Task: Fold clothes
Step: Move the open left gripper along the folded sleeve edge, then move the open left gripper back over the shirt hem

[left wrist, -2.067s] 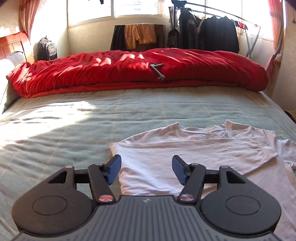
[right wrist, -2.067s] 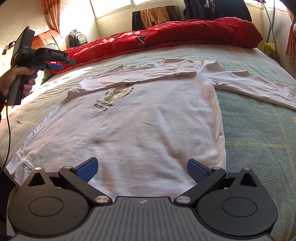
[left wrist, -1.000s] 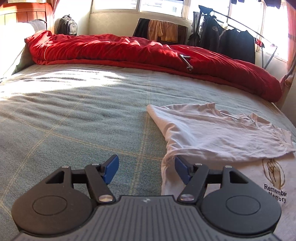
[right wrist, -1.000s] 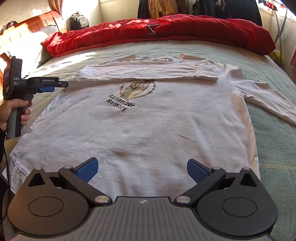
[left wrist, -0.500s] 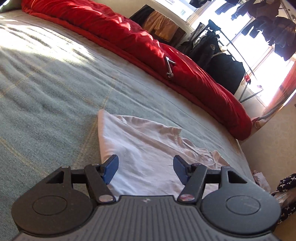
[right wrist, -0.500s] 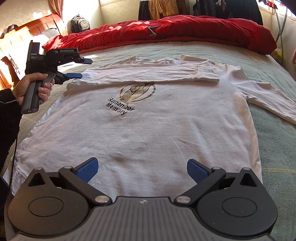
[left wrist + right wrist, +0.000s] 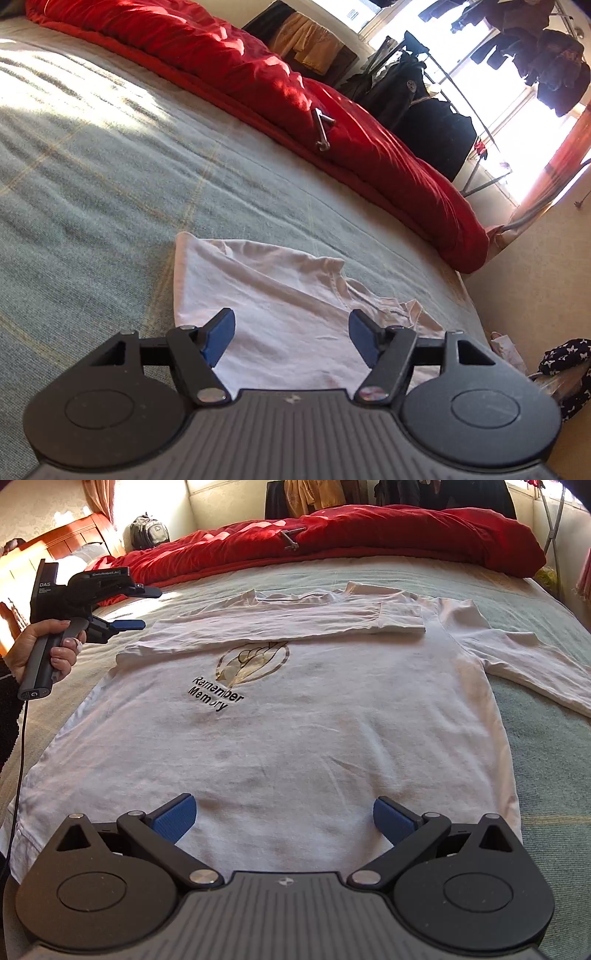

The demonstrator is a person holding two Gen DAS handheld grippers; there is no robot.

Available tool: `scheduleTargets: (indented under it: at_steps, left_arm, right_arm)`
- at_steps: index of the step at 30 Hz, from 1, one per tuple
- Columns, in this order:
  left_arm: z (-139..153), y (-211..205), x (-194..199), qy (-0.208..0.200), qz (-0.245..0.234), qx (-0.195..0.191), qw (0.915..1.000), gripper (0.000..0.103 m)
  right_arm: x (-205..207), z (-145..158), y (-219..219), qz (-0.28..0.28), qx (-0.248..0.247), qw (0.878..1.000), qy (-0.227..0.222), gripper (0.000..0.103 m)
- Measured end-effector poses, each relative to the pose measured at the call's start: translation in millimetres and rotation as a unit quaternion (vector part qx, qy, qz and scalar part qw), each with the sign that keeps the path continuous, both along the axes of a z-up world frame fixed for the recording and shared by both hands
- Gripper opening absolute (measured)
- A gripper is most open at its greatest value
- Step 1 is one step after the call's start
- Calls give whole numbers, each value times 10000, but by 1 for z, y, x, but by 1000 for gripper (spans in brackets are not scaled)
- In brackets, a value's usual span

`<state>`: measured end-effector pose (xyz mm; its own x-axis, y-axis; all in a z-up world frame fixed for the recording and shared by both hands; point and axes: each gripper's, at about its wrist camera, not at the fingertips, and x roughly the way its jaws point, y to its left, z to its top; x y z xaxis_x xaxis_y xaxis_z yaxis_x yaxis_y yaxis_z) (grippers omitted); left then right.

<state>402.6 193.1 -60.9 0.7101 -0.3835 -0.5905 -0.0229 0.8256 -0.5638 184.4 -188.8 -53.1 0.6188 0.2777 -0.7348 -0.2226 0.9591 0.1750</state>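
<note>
The left gripper [image 7: 291, 334] had its jaws opening with nothing clamped, poised over the folded shoulder corner of the white T-shirt [image 7: 295, 720], while the right gripper [image 7: 282, 818] stood wide apart and empty above the hem. The shirt lay flat, print up, on the green bedspread [image 7: 92, 166], one sleeve folded across the chest and the other stretched out sideways. A red duvet [image 7: 369, 535] was bunched along the far side.

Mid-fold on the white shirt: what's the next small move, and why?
Probably swing the right tool toward the outstretched sleeve of the white long-sleeved shirt: the other sleeve already lies folded across the chest, and this tool hangs open over the hem.
</note>
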Motion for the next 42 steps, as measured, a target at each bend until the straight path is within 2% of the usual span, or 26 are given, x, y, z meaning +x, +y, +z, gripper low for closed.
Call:
scheduleTargets:
  at_steps: [2, 3, 5, 7, 10, 13, 15, 18, 20, 24, 30, 33, 37, 39, 42]
  left_arm:
    - [-13, -2, 5, 265, 174, 380, 9988, 65]
    - [-16, 0, 6, 277, 250, 512, 9980, 56]
    - [-12, 8, 1, 247, 414, 282, 9984, 56]
    - [3, 8, -6, 96, 407, 351, 9985, 58]
    - [22, 3, -19, -200, -21, 193, 9996, 63]
    - [27, -9, -29, -301, -415, 201, 9985, 65]
    - [17, -14, -29, -54, -377, 420, 9984, 65]
    - [-7, -9, -32, 405, -284, 467, 9977, 63]
    - [-8, -5, -45, 297, -282, 378, 9984, 63]
    - [8, -11, -62, 349, -452, 737, 9956, 63]
    - [34, -27, -61, -90, -621, 1022, 9928, 66]
    - [26, -43, -48, -135, -699, 1358, 9882, 66]
    - [-1, -60, -38, 270, -694, 1937, 9782, 66]
    - [-2, -64, -44, 155, -730, 2122, 9744, 67]
    - [7, -69, -55, 235, -731, 2360, 9687, 66]
  right_arm:
    - [-1, 0, -1, -3, -14, 10000, 18, 103]
    - [-1, 0, -2, -13, -28, 10000, 34, 103]
    - [-2, 0, -4, -31, -29, 10000, 30, 103]
    - [-2, 0, -6, -51, 10, 10000, 26, 103]
    - [-2, -2, -4, -78, -31, 10000, 19, 103]
    - [-3, -2, -1, -84, -103, 9999, 15, 103]
    - [-5, -1, 0, -88, -119, 9999, 35, 103]
    - [-9, 2, -3, -123, -60, 9999, 88, 103]
    - [-12, 4, -6, -166, 8, 9998, 114, 103]
    - [-15, 5, -13, -283, 107, 9994, 162, 103]
    - [-20, 10, -11, -275, 245, 9992, 124, 103]
    - [-22, 12, -9, -263, 217, 9994, 89, 103]
    - [-24, 13, -12, -310, 200, 9993, 112, 103]
    - [-26, 13, -15, -315, 197, 9992, 113, 103]
    - [-29, 14, -18, -342, 276, 9990, 94, 103]
